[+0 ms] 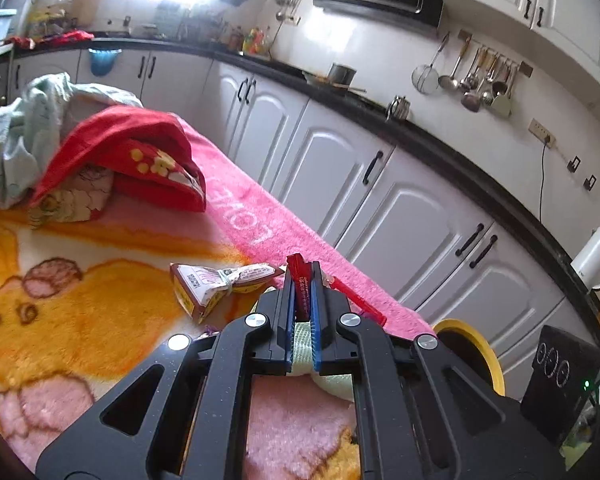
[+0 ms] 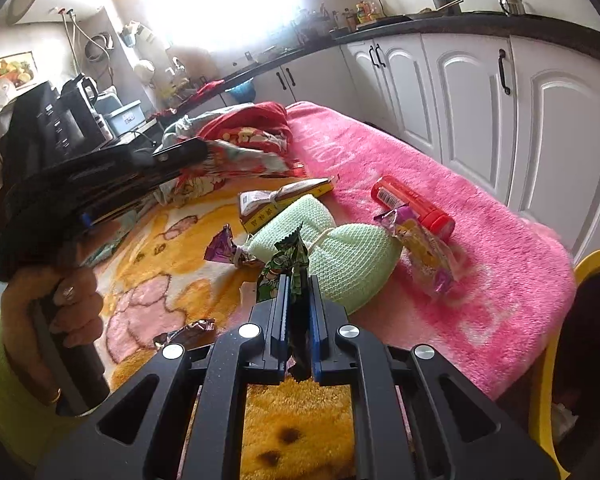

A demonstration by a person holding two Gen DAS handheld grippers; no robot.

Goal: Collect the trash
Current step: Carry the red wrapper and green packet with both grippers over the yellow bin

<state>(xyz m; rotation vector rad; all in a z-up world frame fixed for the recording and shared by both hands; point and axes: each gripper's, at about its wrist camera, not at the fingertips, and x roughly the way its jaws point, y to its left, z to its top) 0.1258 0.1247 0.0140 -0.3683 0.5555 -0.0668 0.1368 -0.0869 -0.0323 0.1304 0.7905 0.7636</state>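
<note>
Fingers [image 1: 288, 292] of left gripper [image 1: 303, 280] were clamped on a red wrapper [image 1: 300, 280], held w/ its tip poking up, above the pink towel [image 1: 260, 216] edge. Right gripper [image 2: 298, 292] pinched a green wrapper [image 2: 288, 264] over the blanket [image 2: 172, 240]. Red tube [image 2: 412, 204], purple wrappers [image 2: 420, 244] & tied carton [image 2: 280, 200] lay around a green knit pouch [image 2: 352, 260]. Yellow bin [image 2: 548, 360] sat just past the towel's near end.

yellow bin [image 2: 548, 364] cut off by edge, contents perhaps shadowed

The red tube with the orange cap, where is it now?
In the right wrist view, the red tube lies on the pink towel, right of the green knitted pouch and touching a purple wrapper.
</note>
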